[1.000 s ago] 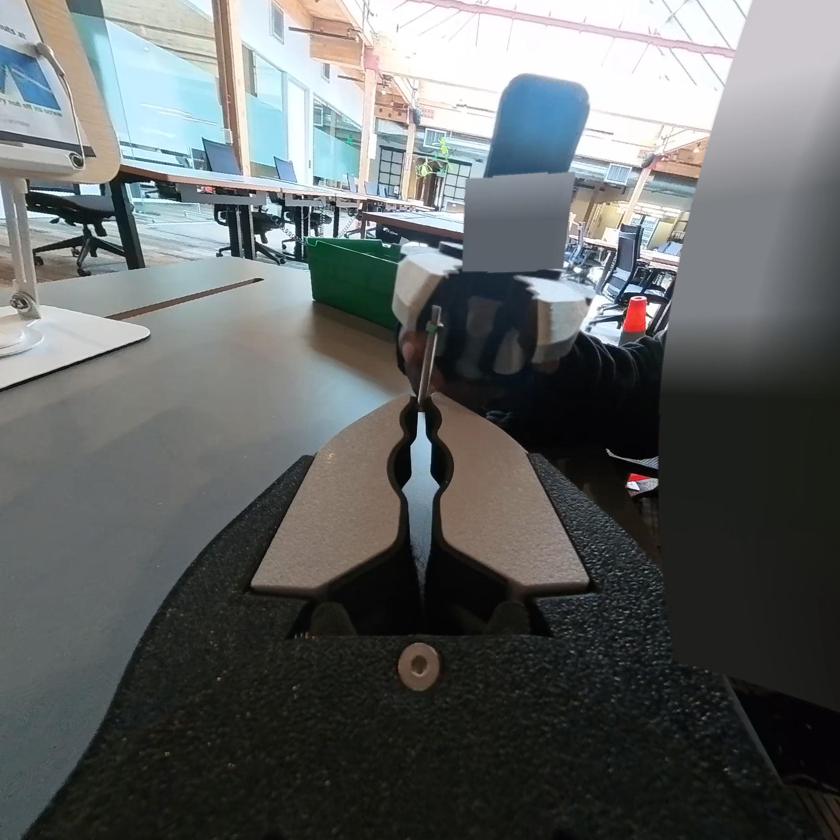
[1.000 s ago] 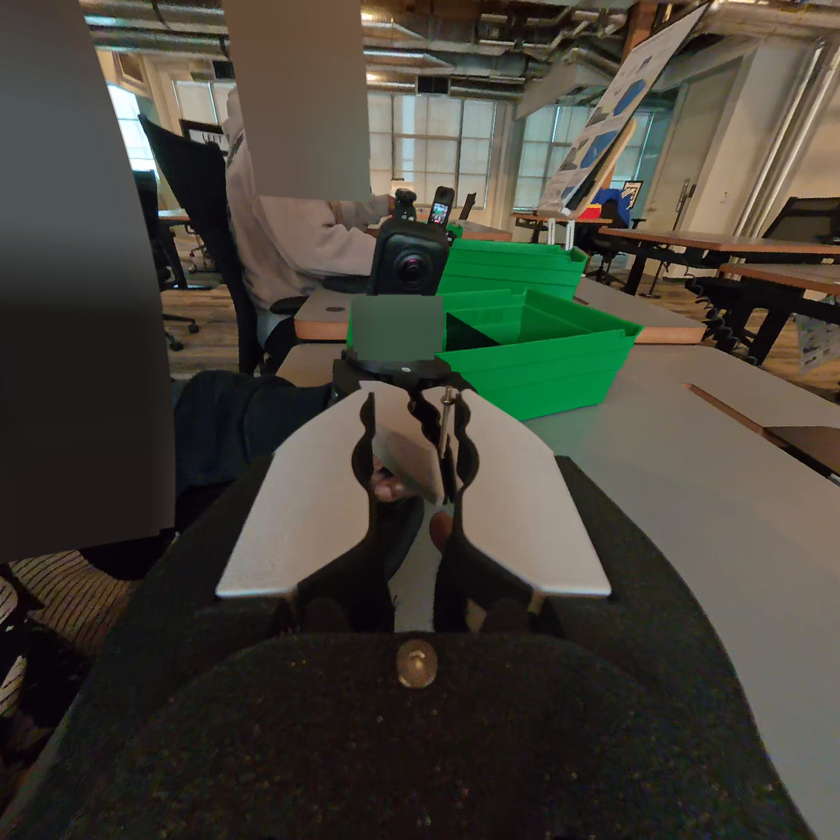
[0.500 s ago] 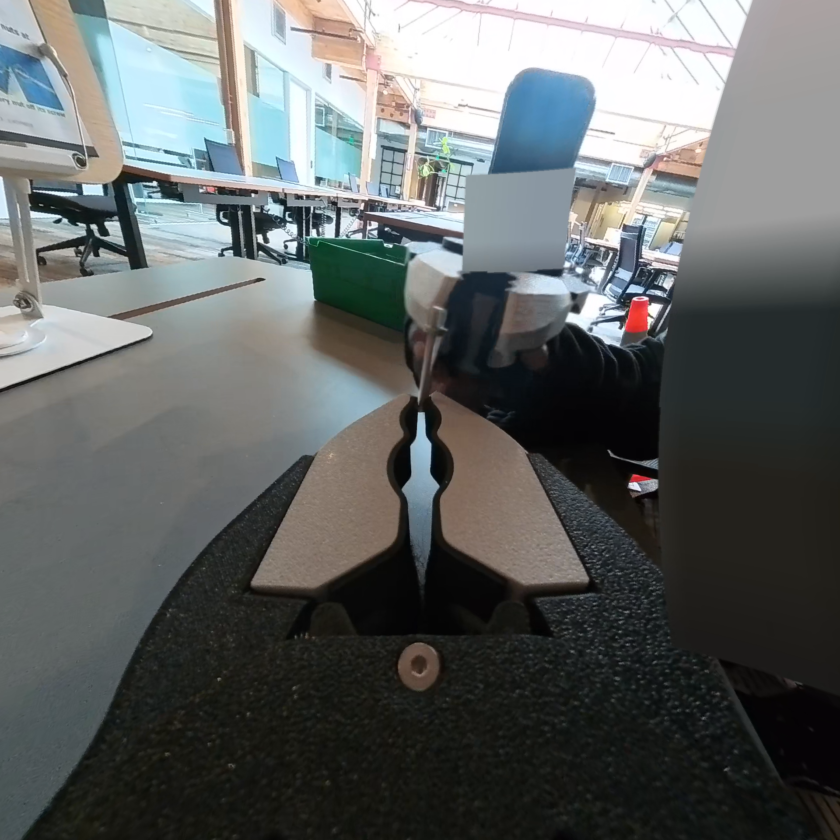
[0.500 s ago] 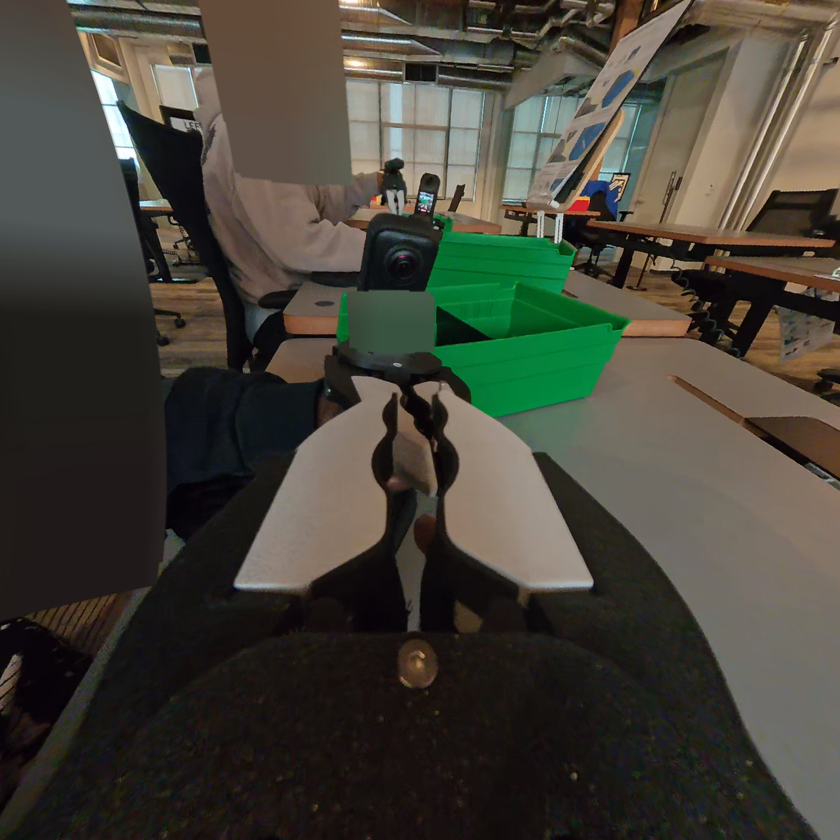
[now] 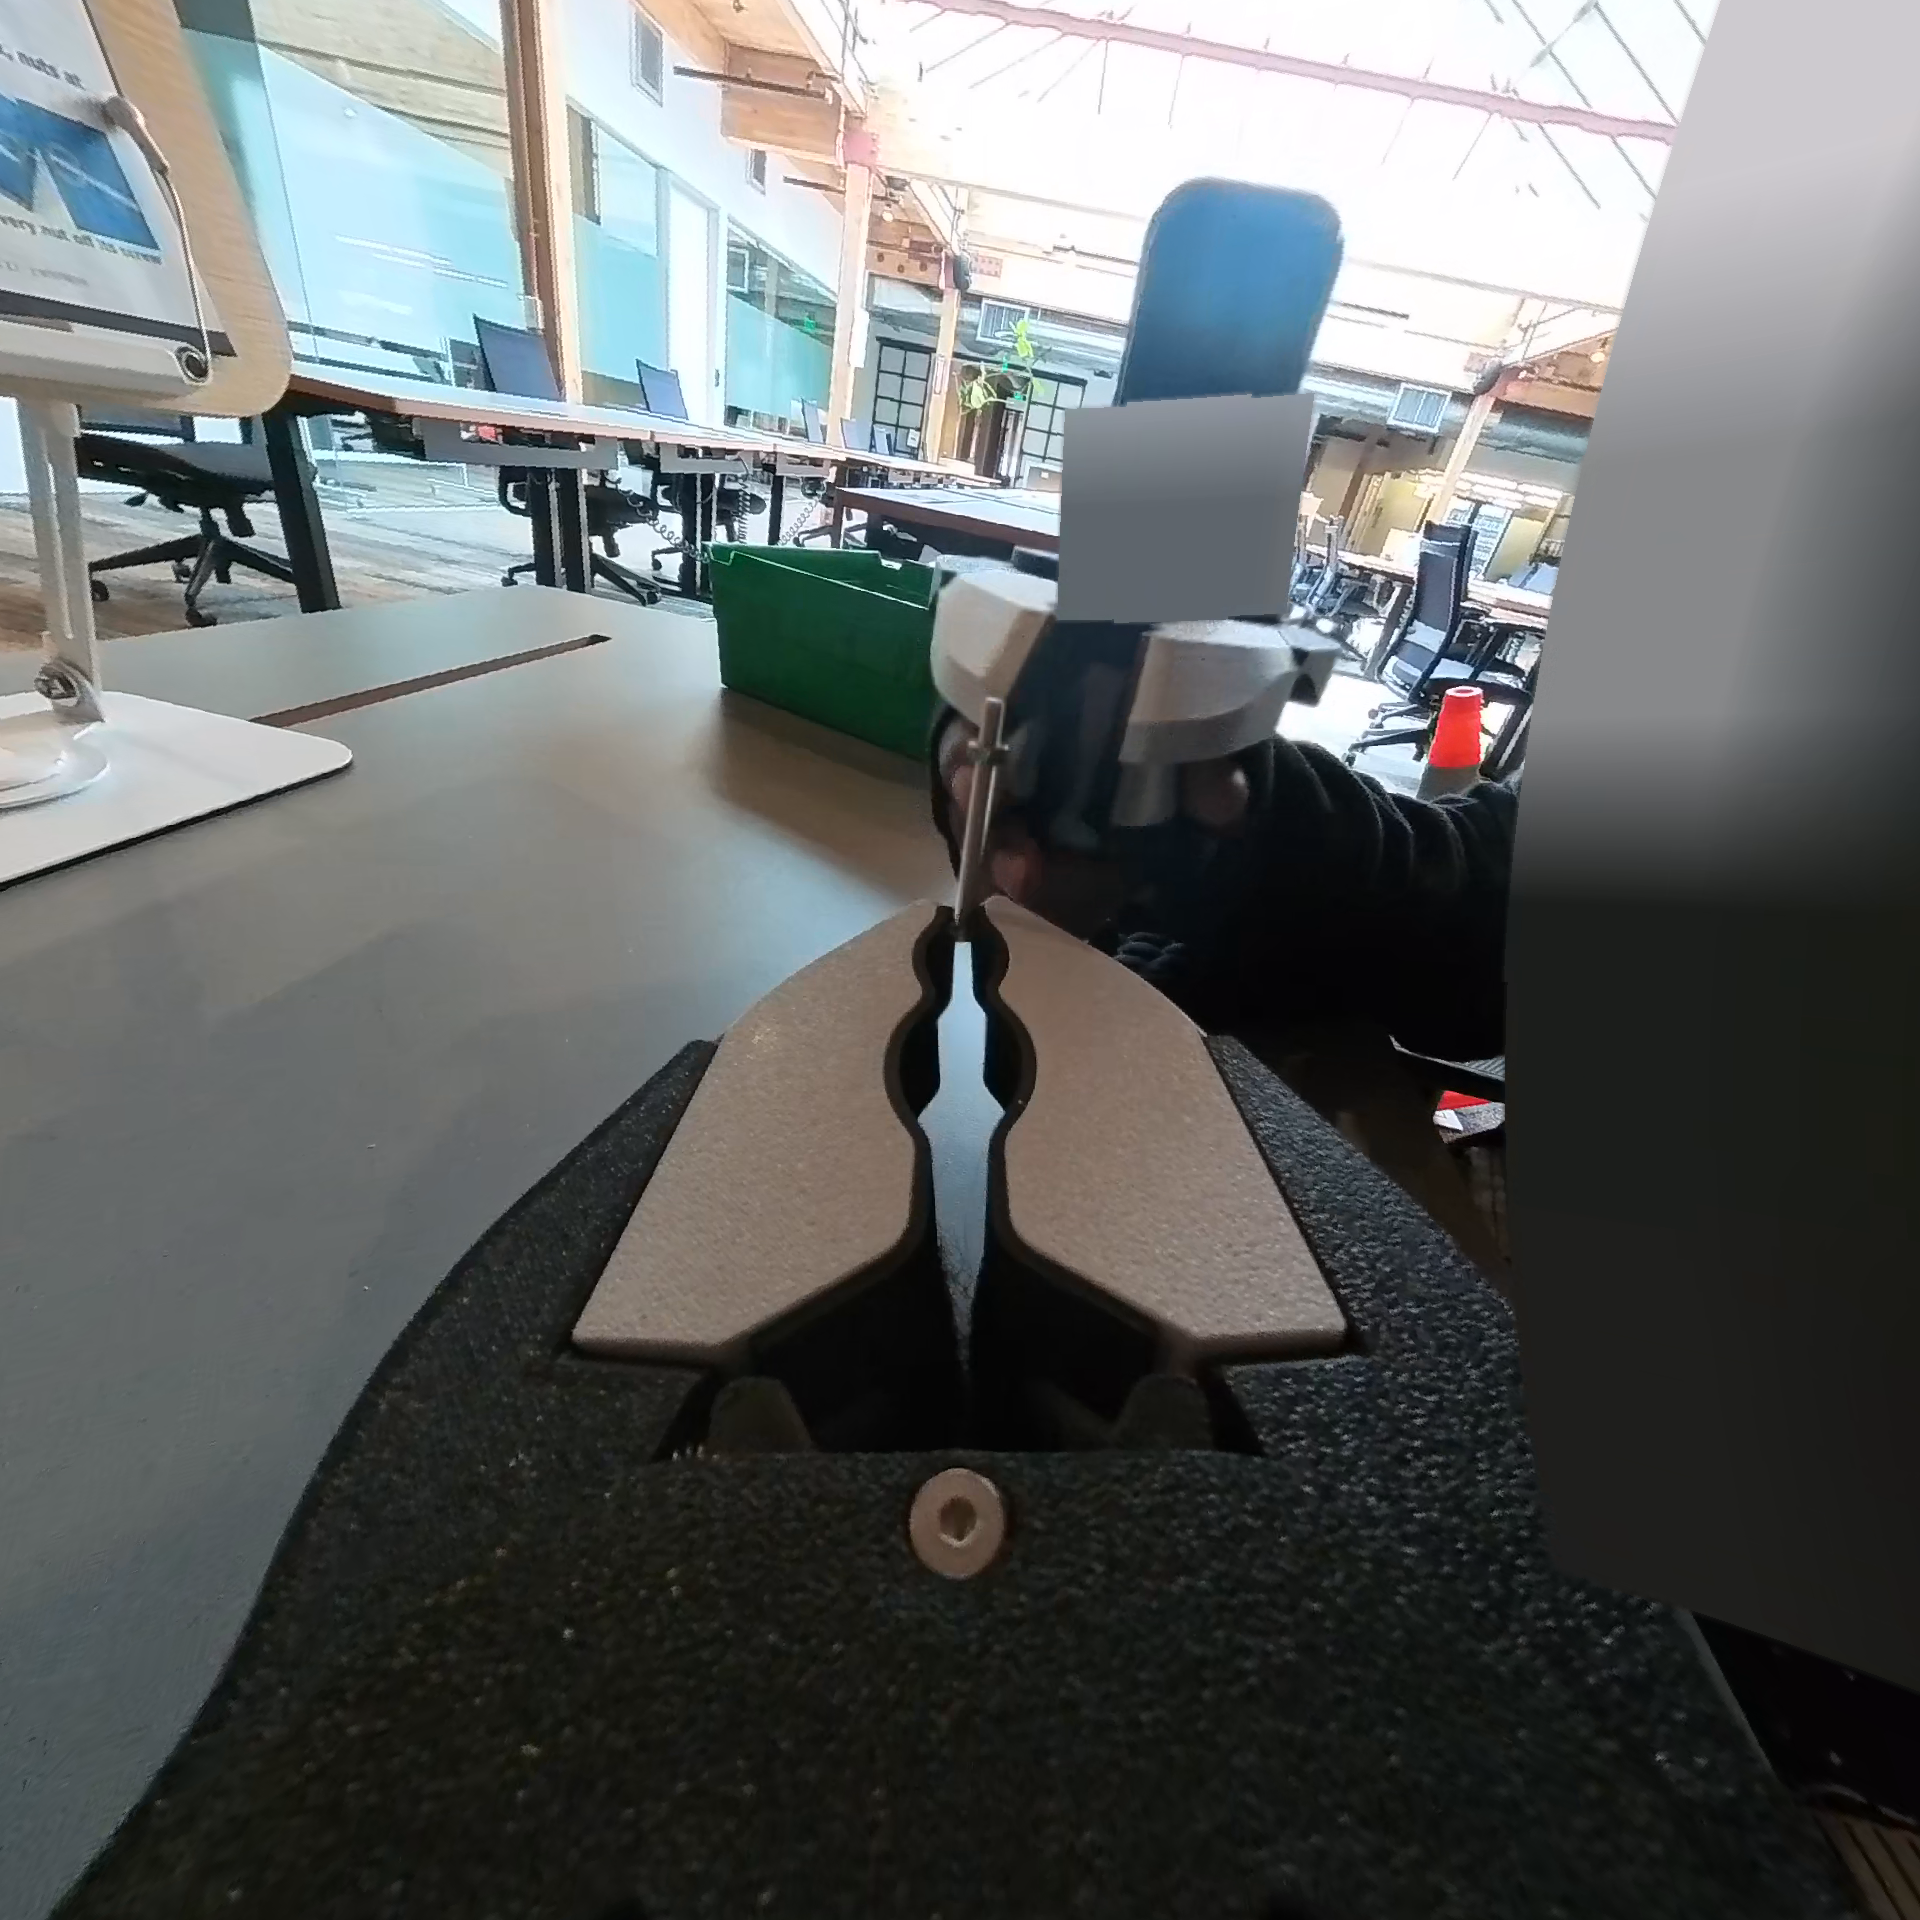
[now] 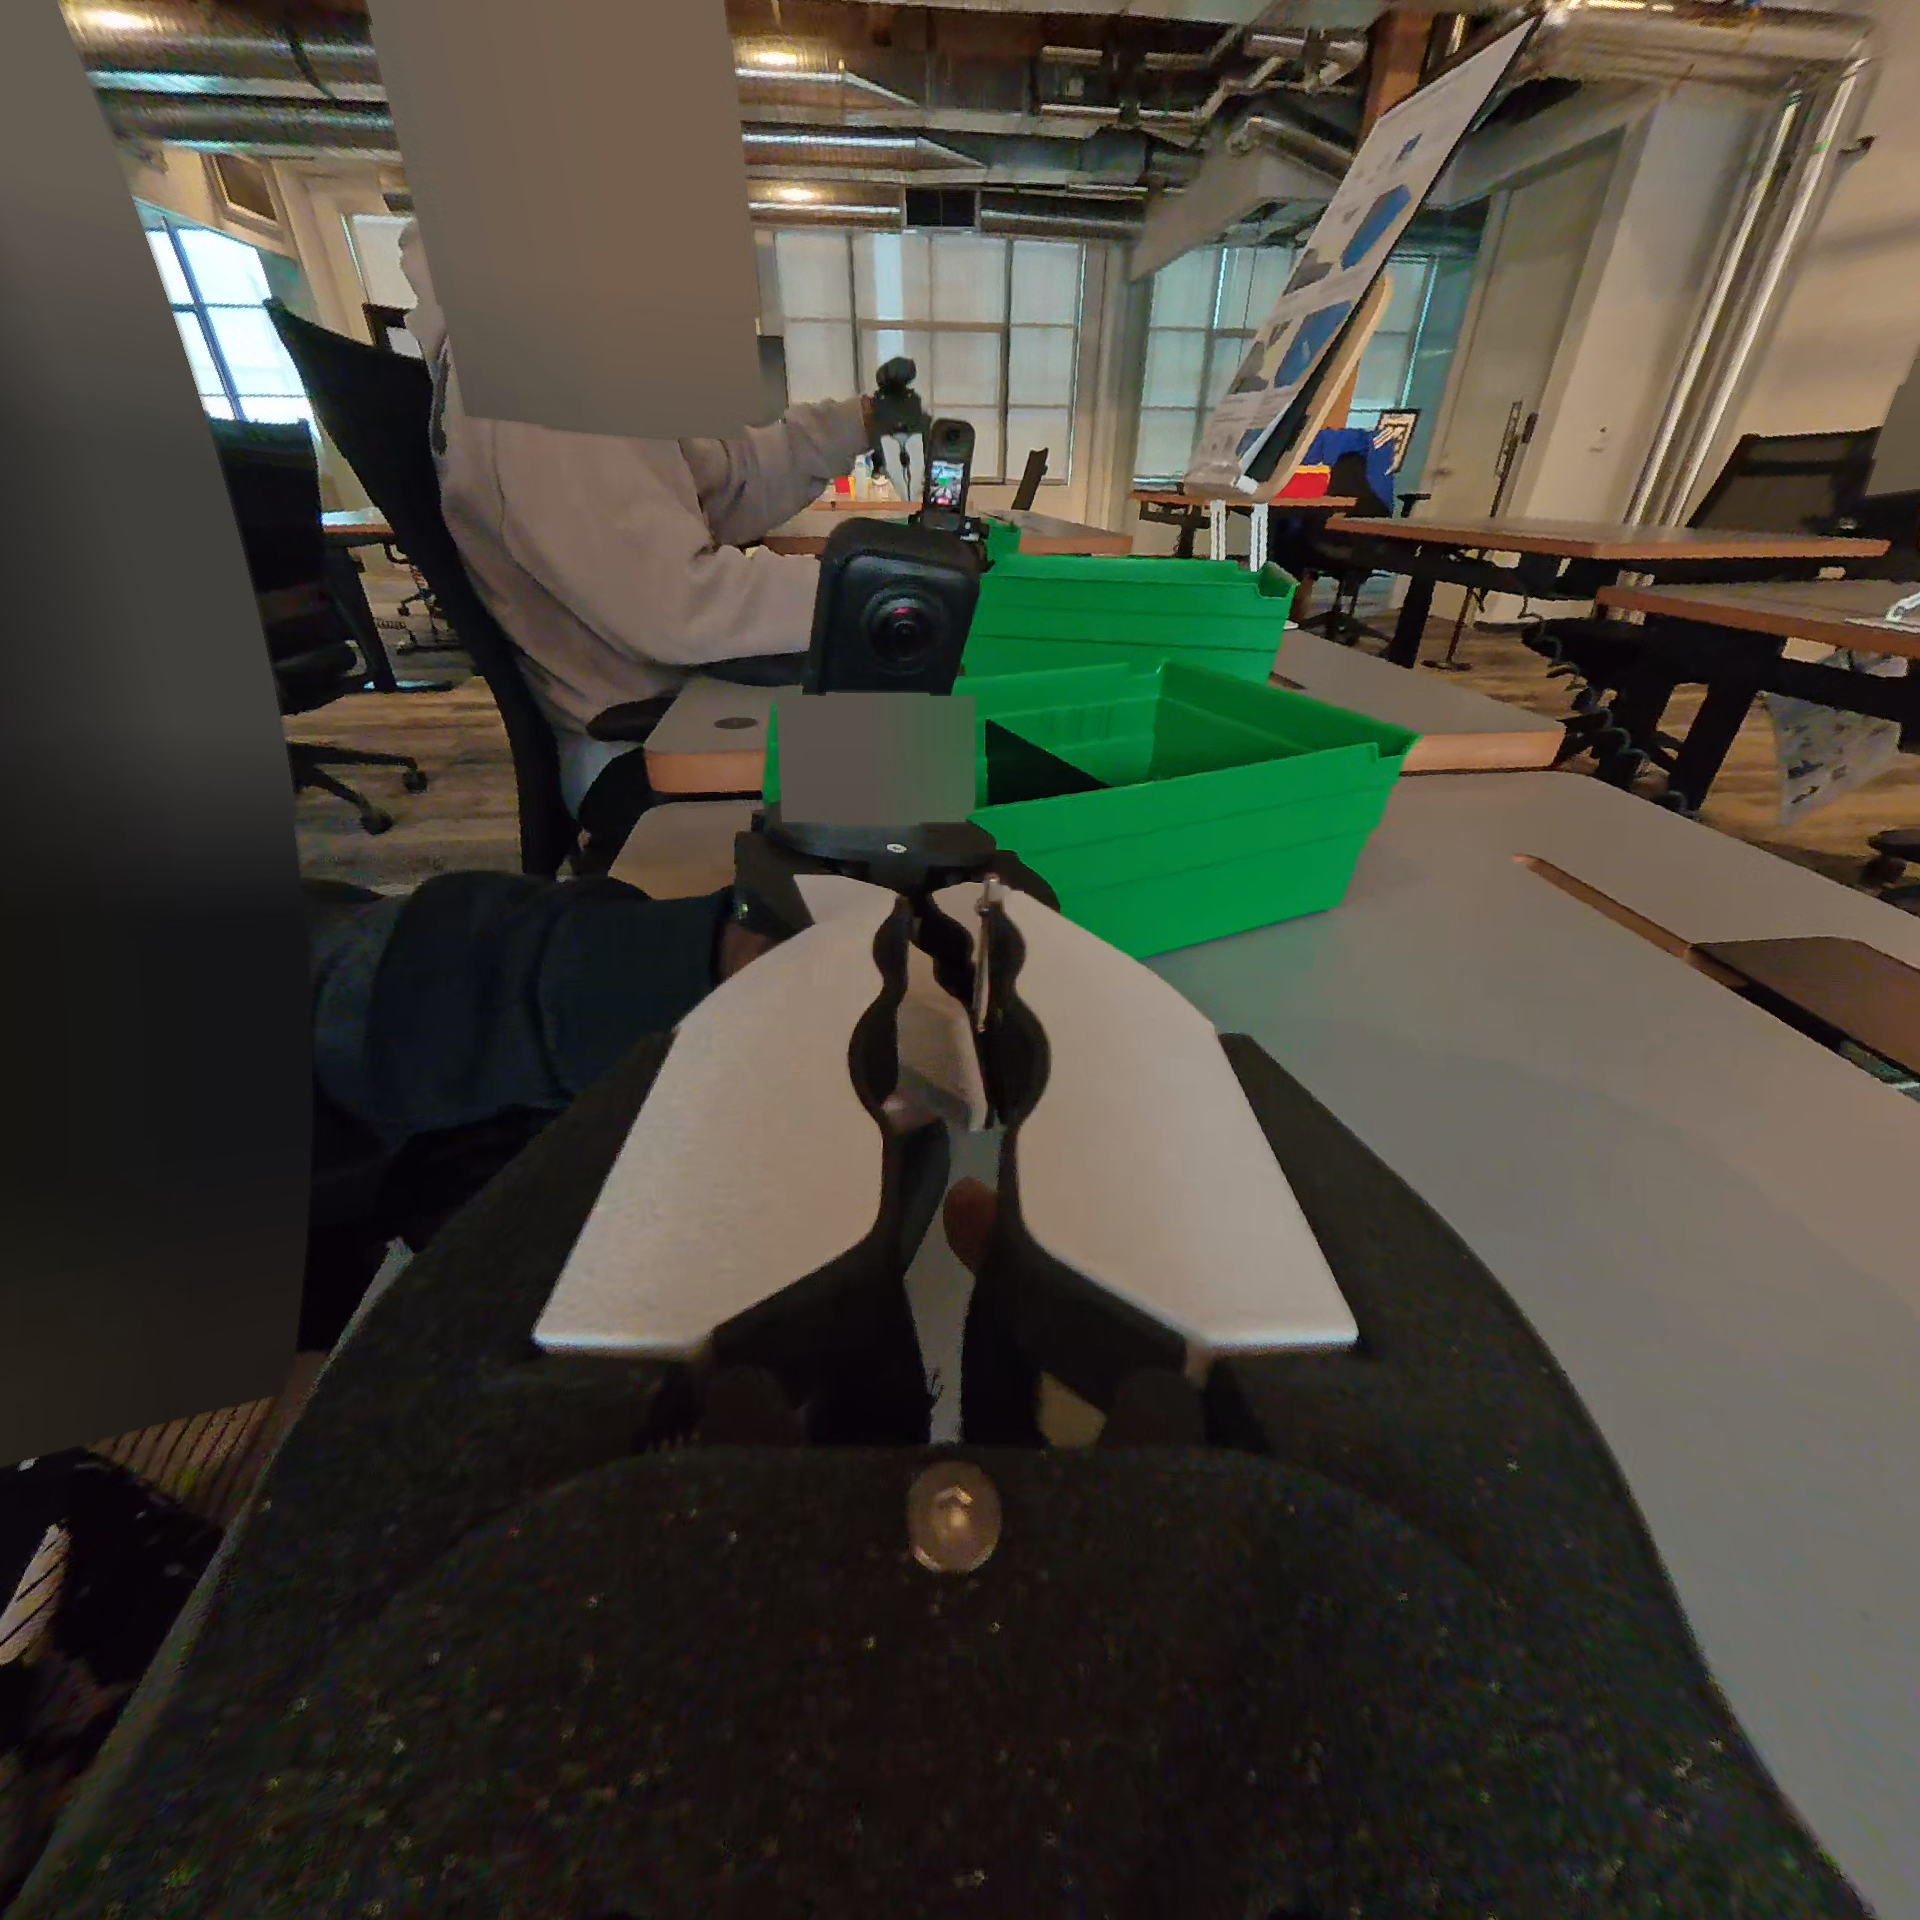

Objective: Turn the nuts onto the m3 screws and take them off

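Observation:
My left gripper (image 5: pixel 961 920) is shut on the lower end of a long thin screw (image 5: pixel 977 831), which stands up from its fingertips above the dark table (image 5: pixel 416 935). A small grey nut (image 5: pixel 989 755) sits near the screw's top. My right gripper (image 5: pixel 1081 707) faces it from behind, with the screw's top in front of one finger. In the right wrist view my right gripper (image 6: pixel 948 909) has its jaws a narrow way apart. The screw (image 6: pixel 985 966) lies along its right finger, with a clear gap to the left finger. A left gripper finger (image 6: pixel 940 1049) shows through that gap.
A green bin (image 5: pixel 821 644) stands on the table behind the grippers and also shows in the right wrist view (image 6: pixel 1195 831). A white stand with a board (image 5: pixel 62 644) is at the far left. A seated person (image 6: pixel 582 561) is at another desk beyond. The gap from one gripper's tips to the other's is roughly 4 centimeters.
My right gripper's jaws closed from wide to narrow around the screw's upper end, and the gripper rolled toward level. My left gripper stayed shut on the screw and kept still.

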The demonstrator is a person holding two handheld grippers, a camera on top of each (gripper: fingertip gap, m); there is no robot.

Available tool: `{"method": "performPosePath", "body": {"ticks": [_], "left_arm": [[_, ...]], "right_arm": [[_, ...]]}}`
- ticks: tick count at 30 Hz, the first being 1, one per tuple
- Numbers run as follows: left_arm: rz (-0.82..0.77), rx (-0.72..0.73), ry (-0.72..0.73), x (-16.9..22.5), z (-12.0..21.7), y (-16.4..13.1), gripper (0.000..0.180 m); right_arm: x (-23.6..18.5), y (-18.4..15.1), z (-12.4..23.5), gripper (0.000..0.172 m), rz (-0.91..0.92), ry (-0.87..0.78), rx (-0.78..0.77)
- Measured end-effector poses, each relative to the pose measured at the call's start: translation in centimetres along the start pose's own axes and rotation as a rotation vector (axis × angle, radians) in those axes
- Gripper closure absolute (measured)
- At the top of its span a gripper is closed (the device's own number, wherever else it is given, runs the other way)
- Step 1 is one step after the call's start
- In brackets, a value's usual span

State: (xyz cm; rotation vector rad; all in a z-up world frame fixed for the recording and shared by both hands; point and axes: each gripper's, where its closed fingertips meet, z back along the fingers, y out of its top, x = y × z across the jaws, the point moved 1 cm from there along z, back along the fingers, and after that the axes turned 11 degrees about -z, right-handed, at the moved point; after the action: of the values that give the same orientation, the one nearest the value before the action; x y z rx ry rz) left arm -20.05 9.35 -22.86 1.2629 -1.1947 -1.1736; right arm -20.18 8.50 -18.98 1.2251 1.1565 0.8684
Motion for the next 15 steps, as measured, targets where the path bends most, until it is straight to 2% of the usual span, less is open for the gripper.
{"method": "performPosePath", "body": {"ticks": [6,11,15], "left_arm": [[-0.001,-0.005,-0.005,0.1,-0.1,0.0,0.178],[0.0,0.0,0.001,0.0,0.0,0.0,0.178],[0.0,0.0,-0.002,0.0,0.0,0.0,0.178]], "right_arm": [[0.0,-0.3,-1.0,0.145,0.001,0.004,-0.008],[-0.2,-0.3,-0.4,0.155,0.011,0.011,-0.018],[0.3,0.3,0.0,0.155,-0.01,-0.005,0.023]]}}
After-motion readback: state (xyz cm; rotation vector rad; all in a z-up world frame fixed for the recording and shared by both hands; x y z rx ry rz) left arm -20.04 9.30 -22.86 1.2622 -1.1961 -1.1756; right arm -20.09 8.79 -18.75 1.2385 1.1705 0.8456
